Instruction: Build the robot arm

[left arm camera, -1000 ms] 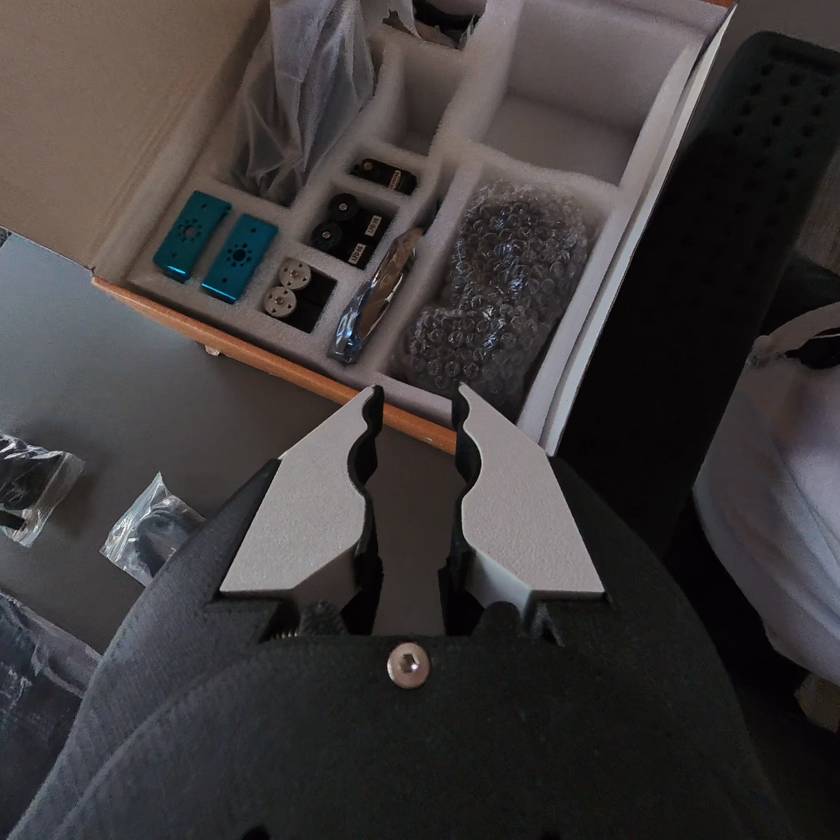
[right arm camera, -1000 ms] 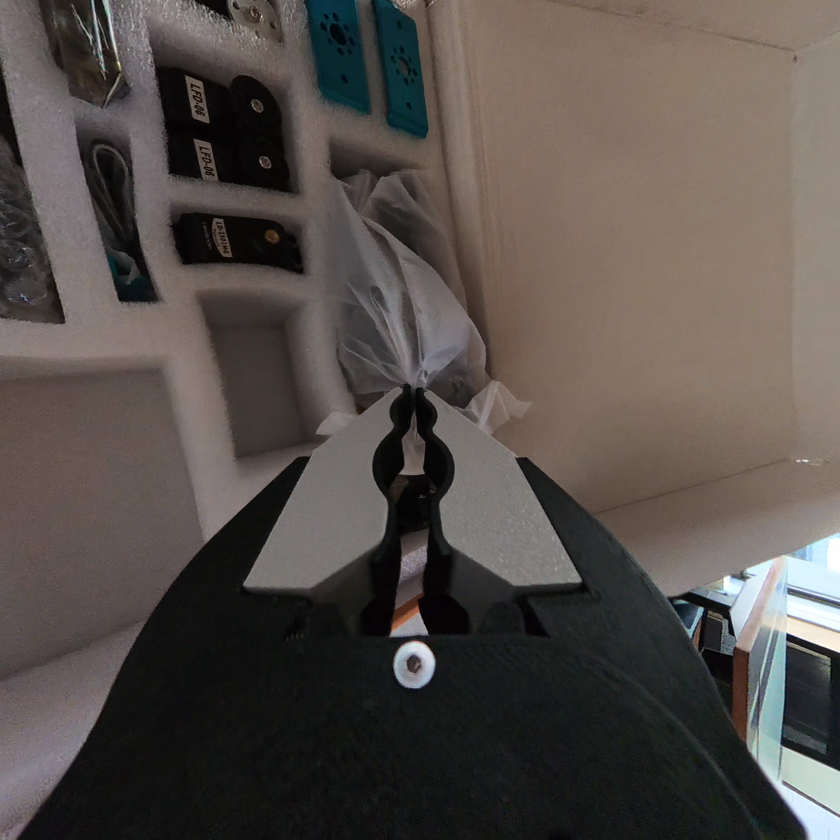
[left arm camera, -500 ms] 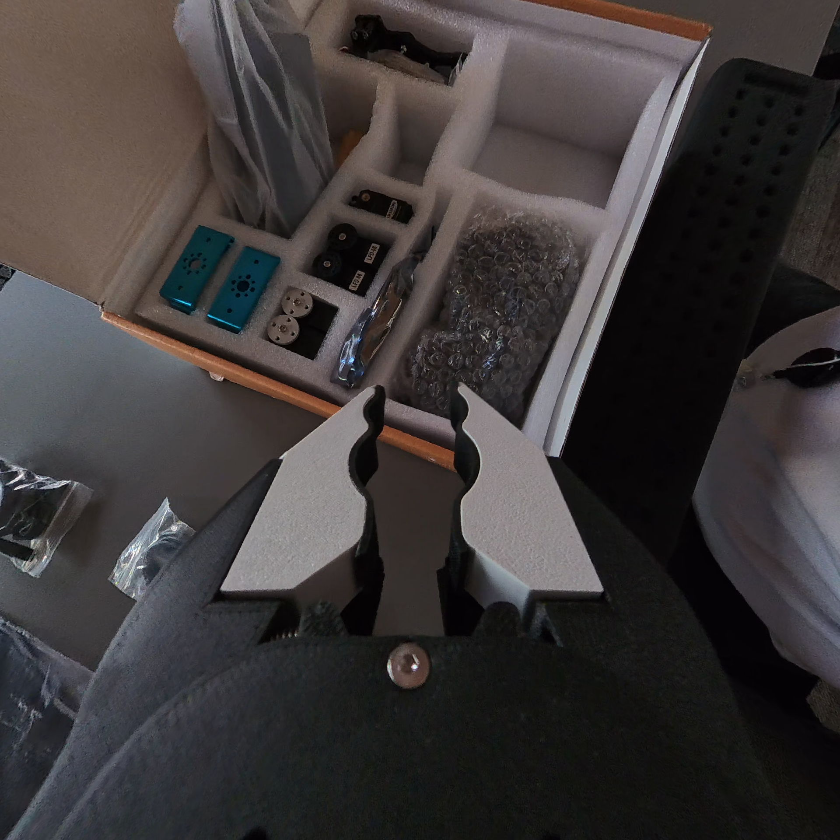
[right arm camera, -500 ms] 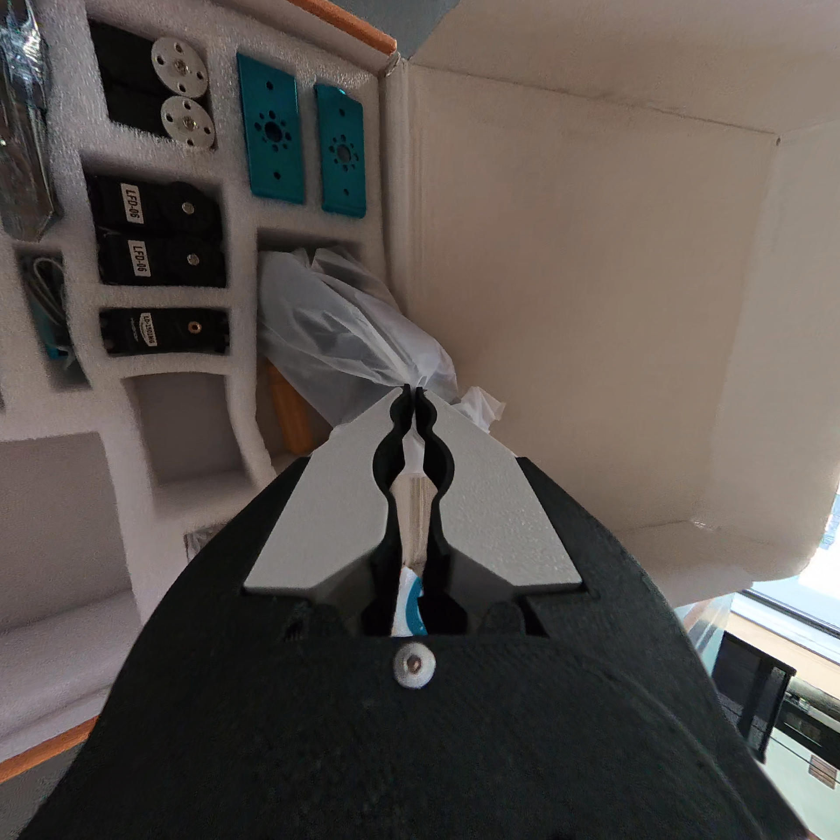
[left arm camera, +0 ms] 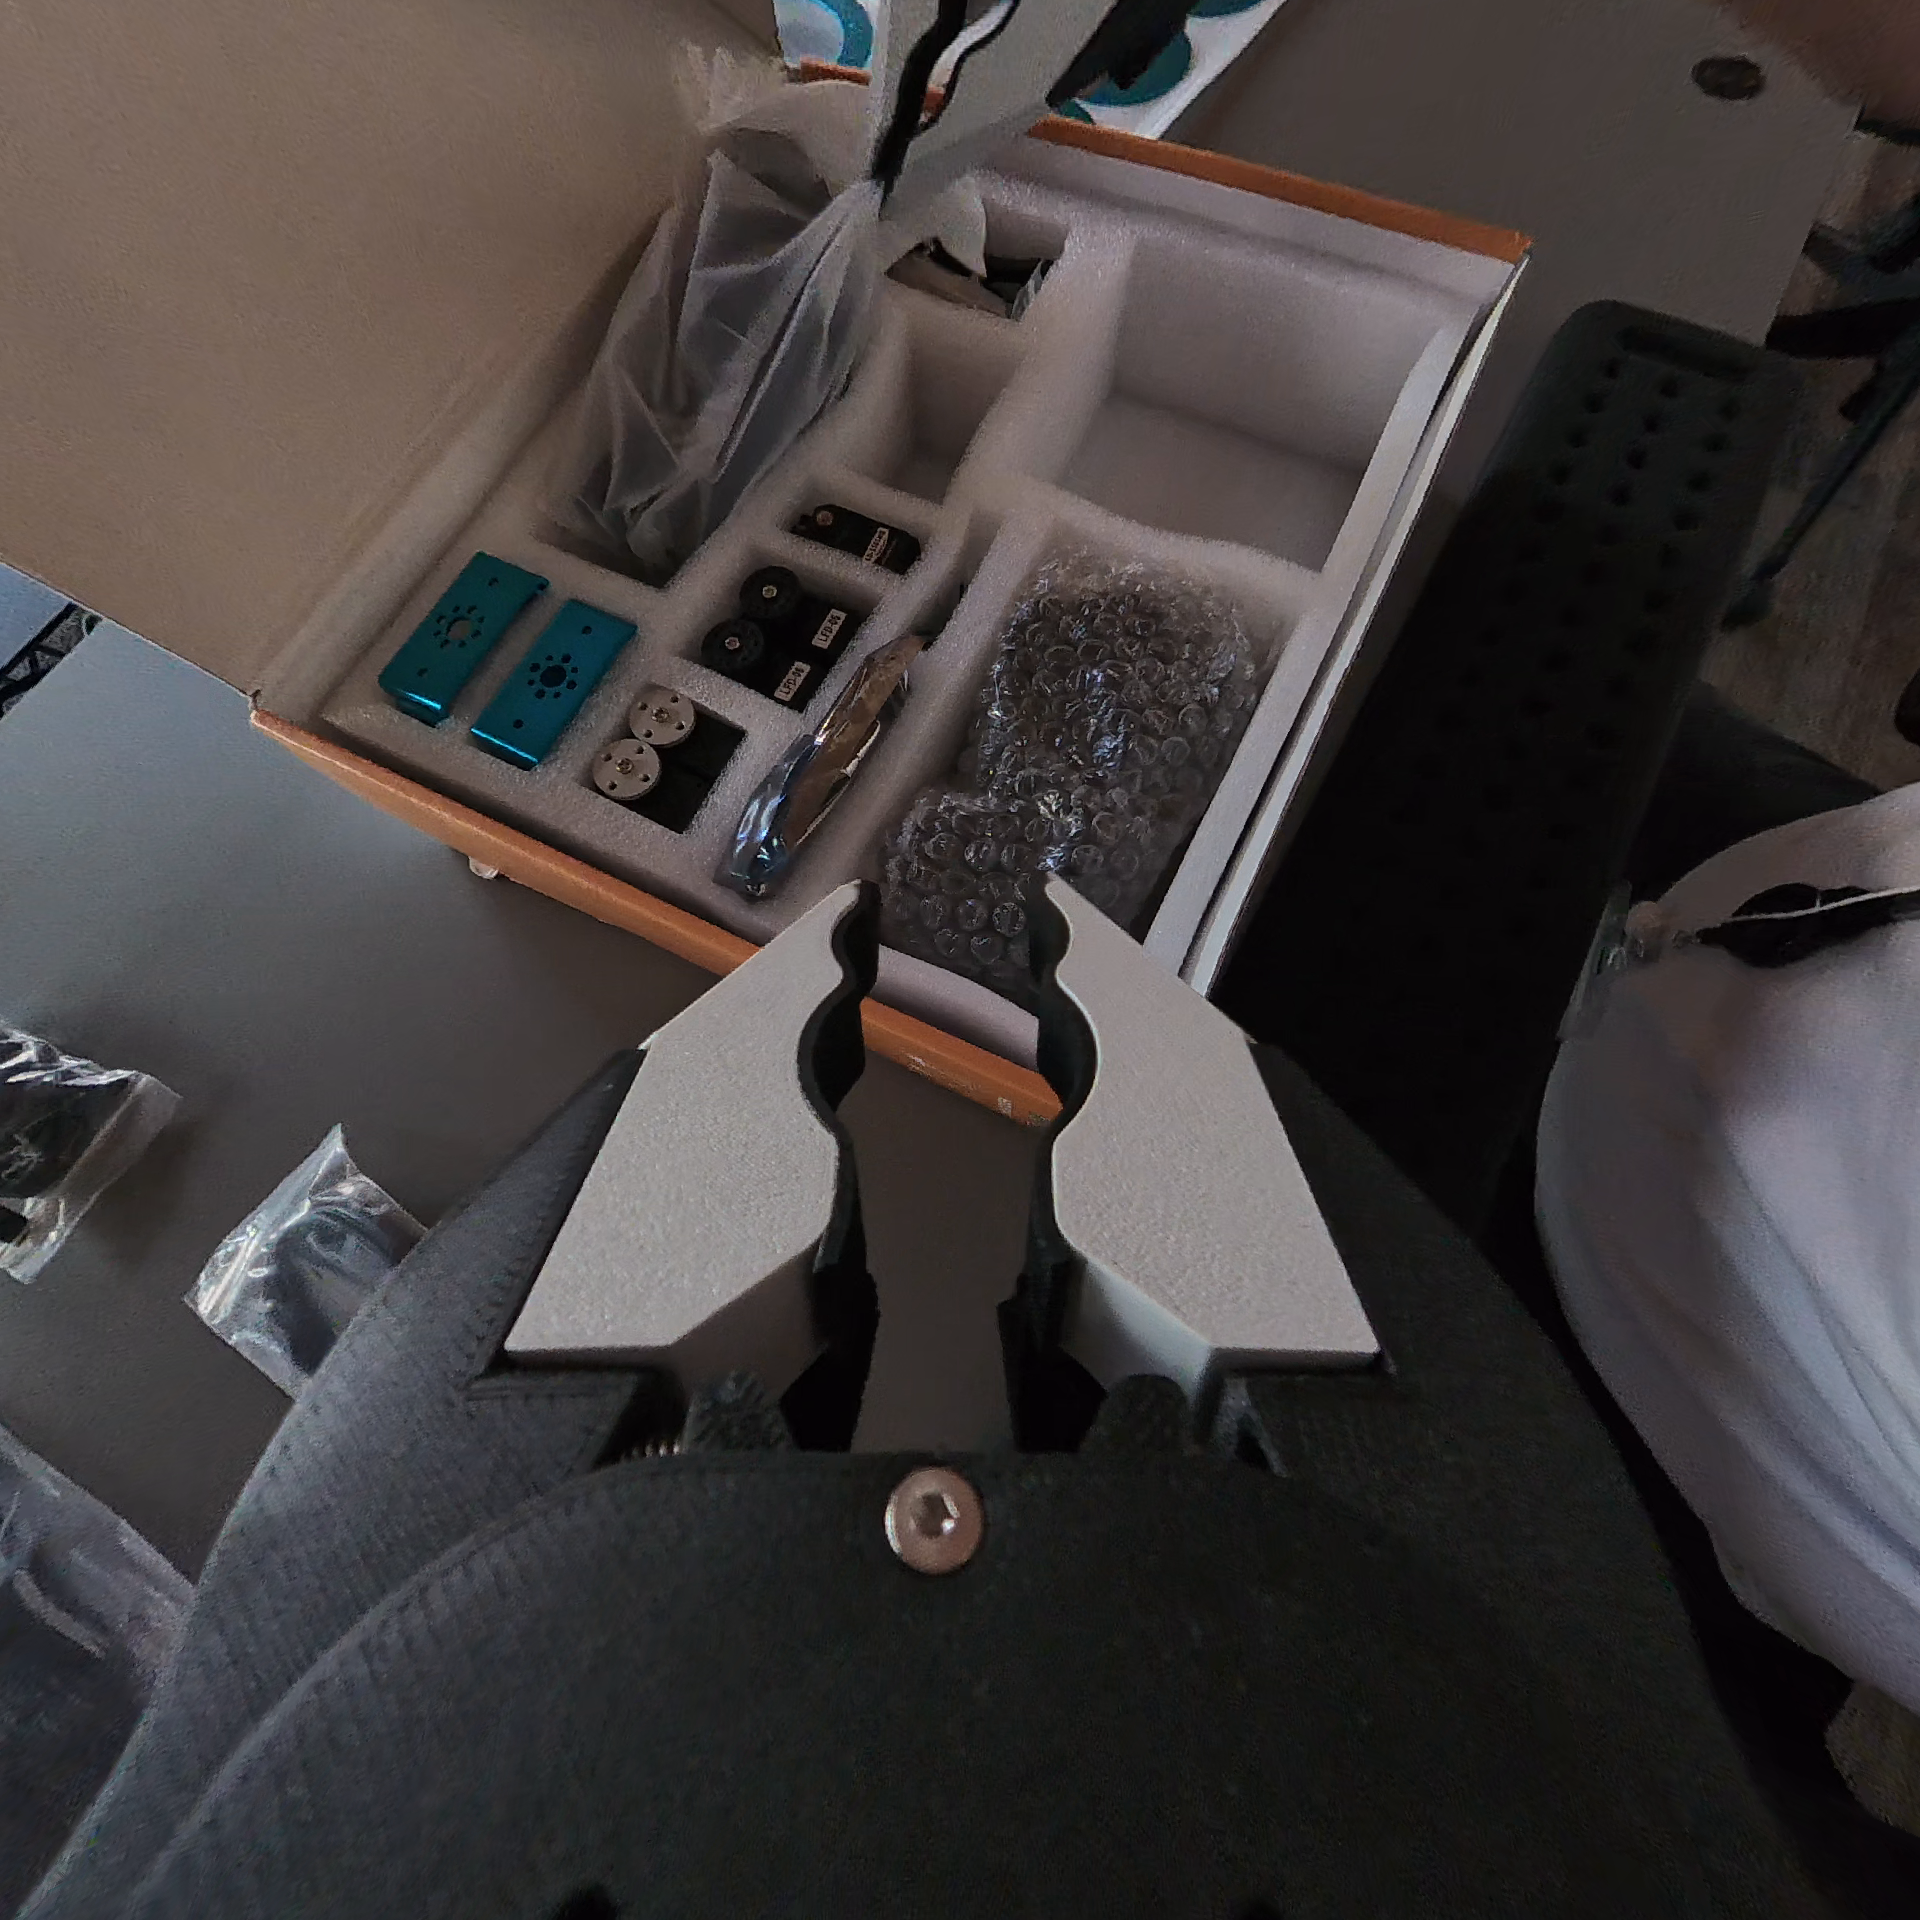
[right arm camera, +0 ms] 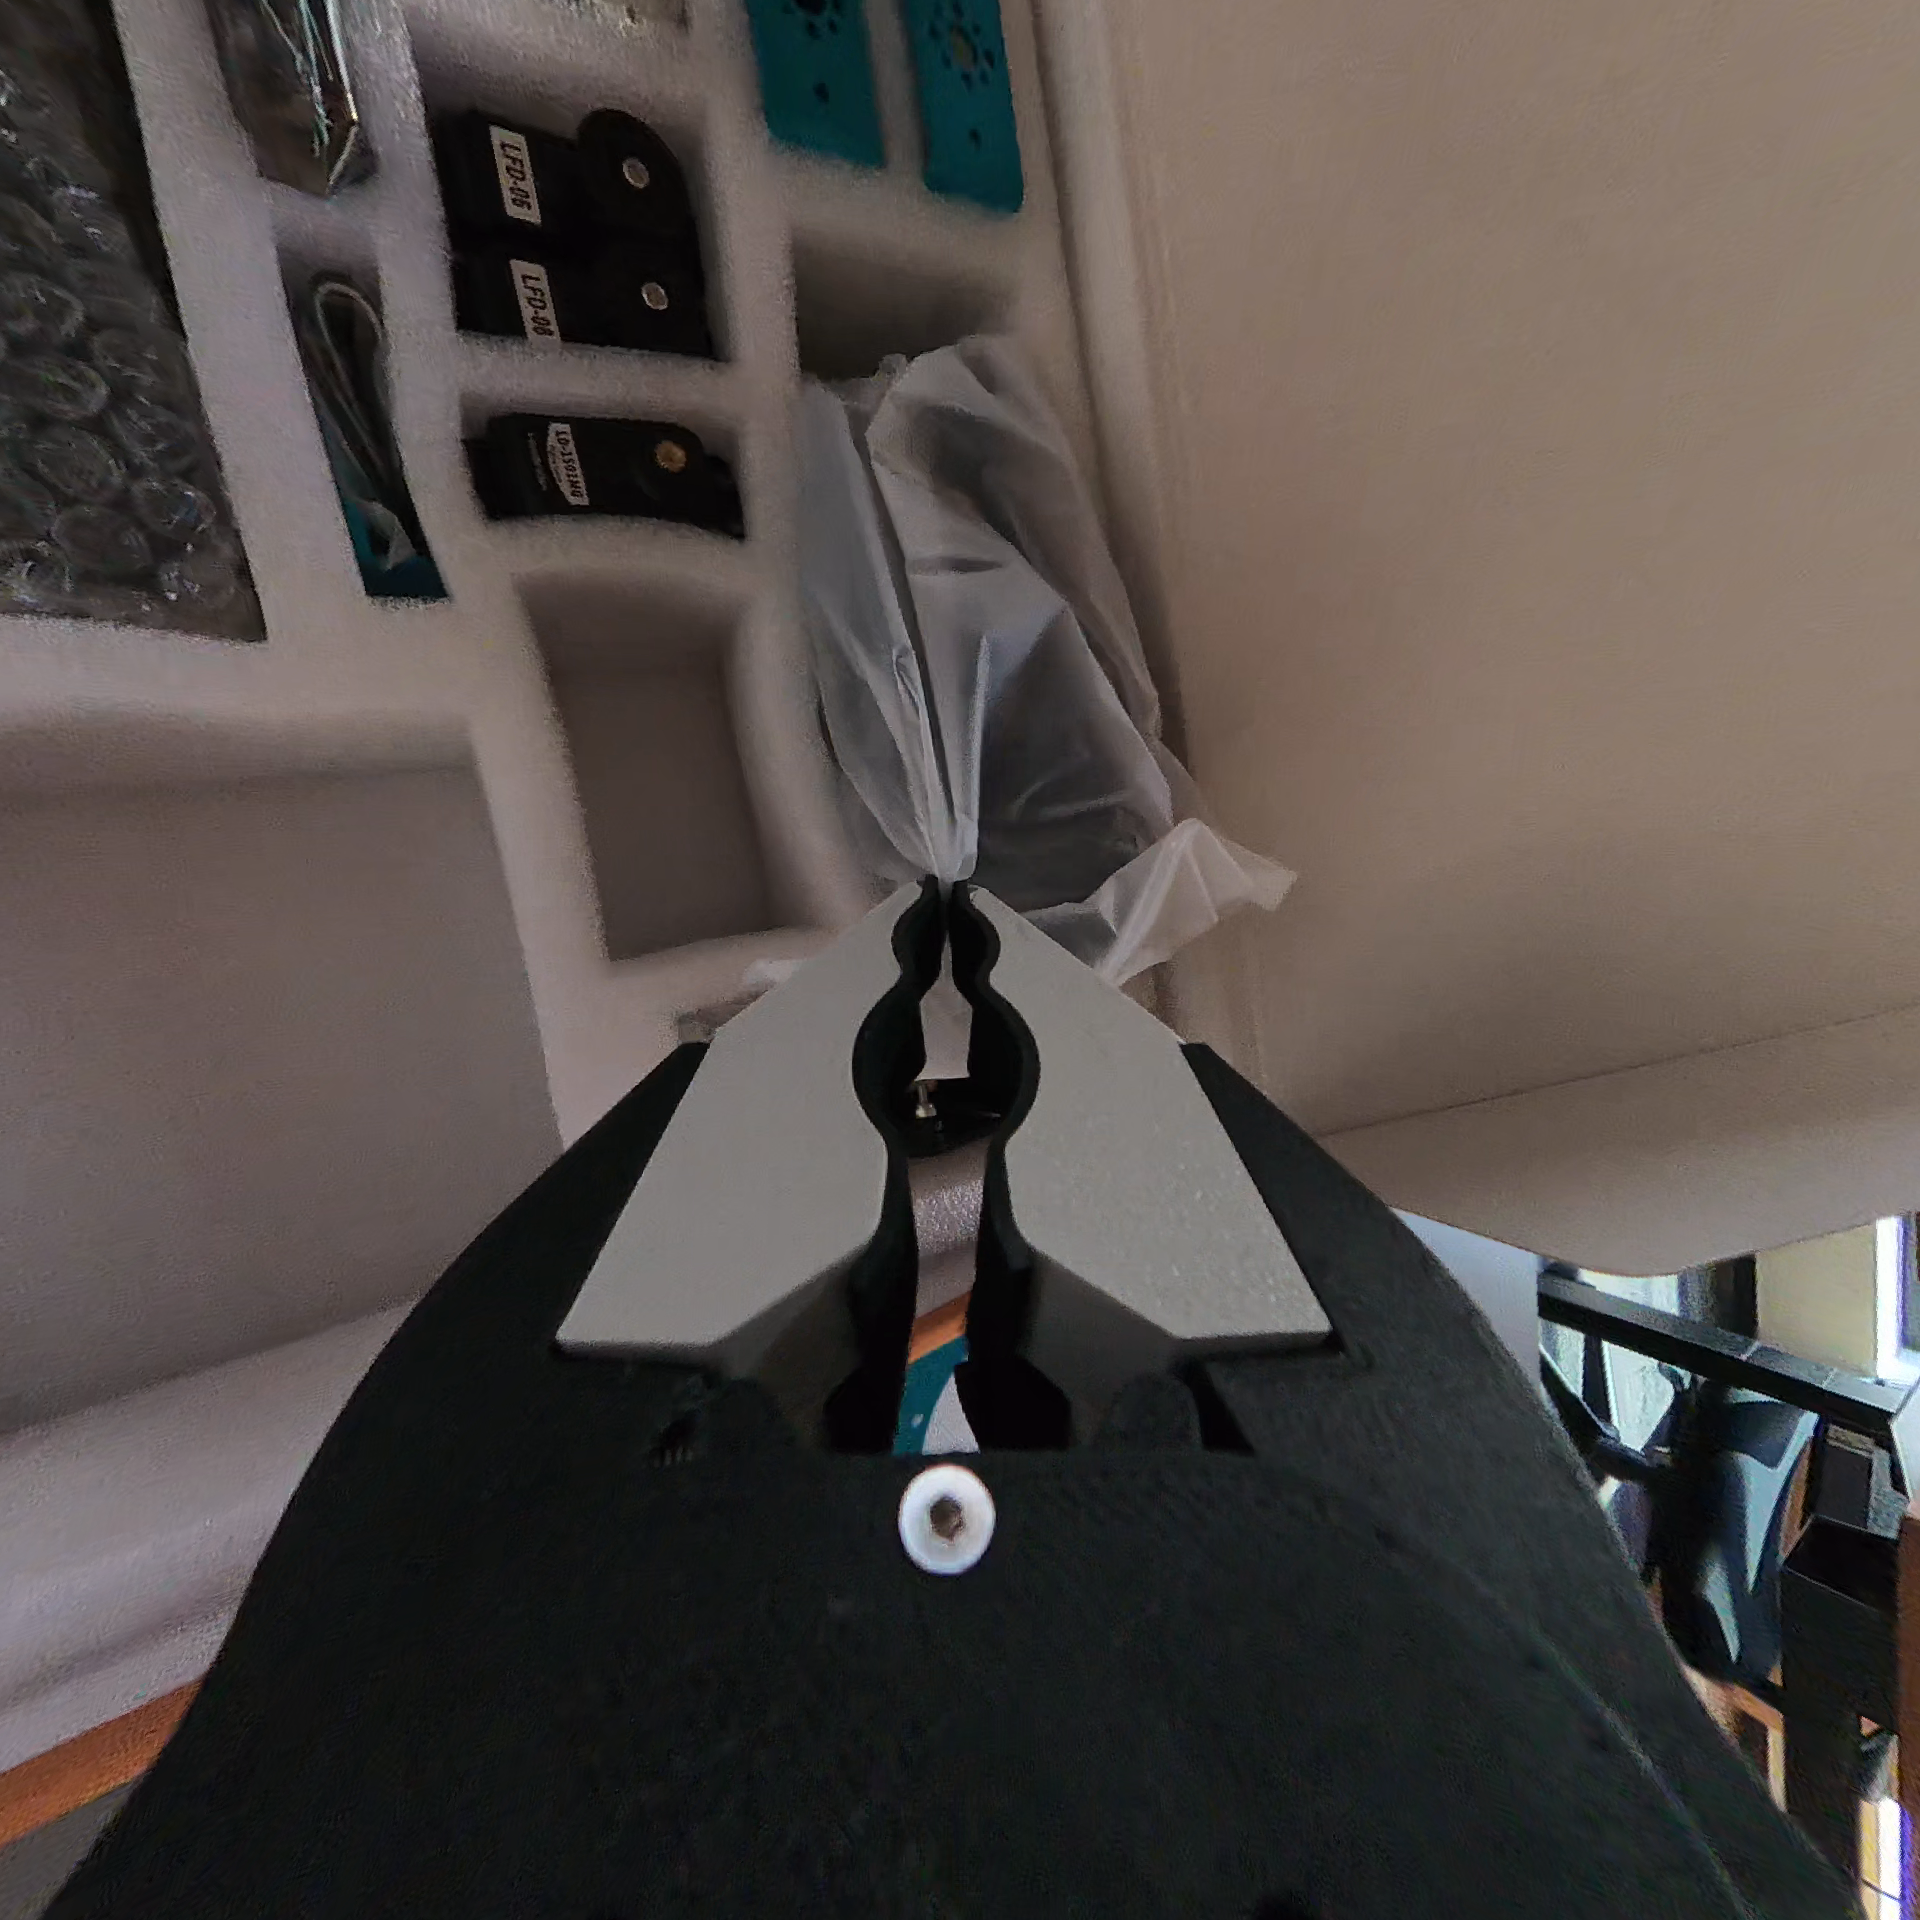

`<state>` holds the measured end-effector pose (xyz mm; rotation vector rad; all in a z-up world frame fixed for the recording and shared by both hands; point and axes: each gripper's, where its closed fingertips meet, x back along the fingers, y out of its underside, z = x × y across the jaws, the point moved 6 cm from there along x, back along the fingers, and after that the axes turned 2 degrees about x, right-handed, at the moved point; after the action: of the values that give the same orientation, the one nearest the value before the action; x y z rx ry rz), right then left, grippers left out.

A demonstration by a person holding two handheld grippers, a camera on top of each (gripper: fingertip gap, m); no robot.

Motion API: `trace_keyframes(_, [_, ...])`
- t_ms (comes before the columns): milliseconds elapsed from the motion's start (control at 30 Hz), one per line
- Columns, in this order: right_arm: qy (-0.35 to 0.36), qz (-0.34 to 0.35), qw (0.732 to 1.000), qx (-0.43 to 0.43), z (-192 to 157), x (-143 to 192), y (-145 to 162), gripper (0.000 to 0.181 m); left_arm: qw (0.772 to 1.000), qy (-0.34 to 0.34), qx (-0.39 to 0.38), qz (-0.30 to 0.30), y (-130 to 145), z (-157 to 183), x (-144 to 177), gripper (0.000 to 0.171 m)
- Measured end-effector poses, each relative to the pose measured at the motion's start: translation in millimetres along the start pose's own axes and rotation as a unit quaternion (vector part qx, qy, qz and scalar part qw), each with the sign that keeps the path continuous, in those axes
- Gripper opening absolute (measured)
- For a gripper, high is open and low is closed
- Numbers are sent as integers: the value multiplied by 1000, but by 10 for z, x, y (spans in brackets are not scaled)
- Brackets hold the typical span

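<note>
Pinching the gathered top of a translucent plastic bag (right arm camera: 935, 665), the right tongs (right arm camera: 943, 885) were clenched on it, the bag partly raised from its foam compartment beside the box (left arm camera: 665, 914) flap. The left tongs (left arm camera: 951, 904) hung released and empty over the bench (left arm camera: 260, 935), near the box's bubble-wrapped bundle (left arm camera: 1081, 748).

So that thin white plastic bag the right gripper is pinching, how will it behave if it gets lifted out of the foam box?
The plastic bag probably hangs limp: its film gathers into folds at the right gripper. A dark item inside likely drags its bottom down. Pinched only at the neck, it may swing and brush the foam insert.
</note>
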<state>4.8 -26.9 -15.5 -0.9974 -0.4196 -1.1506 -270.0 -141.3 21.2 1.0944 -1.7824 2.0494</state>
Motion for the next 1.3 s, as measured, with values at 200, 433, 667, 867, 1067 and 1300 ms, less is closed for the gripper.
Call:
trace_keyframes(200, [27, 14, 999, 14, -58, -16, 17, 0, 999, -14, 31, 33, 162, 71, 127, 30])
trace_keyframes(433, [24, 9, 999, 23, -44, -17, 9, 0, 987, -125, 96, 39, 741, -99, 554, 30])
trace_keyframes(667, [42, -5, 999, 28, -59, -13, -6, 0, 962, -214, 171, 5, 1535, -474, 756, 38])
trace_keyframes(867, [30, -30, 999, 24, -28, -14, -39, 0, 955, -210, 207, 0, 1978, -764, 848, 40])
trace_keyframes(1067, [-27, -45, 999, -5, 30, 14, -82, 6, 959, -204, 194, 17, 1990, -876, 934, 38])
trace_keyframes(1300, [-47, 4, 999, 13, 154, 61, -489, 51, 965, -192, 173, 48, 1818, -877, 887, 35])
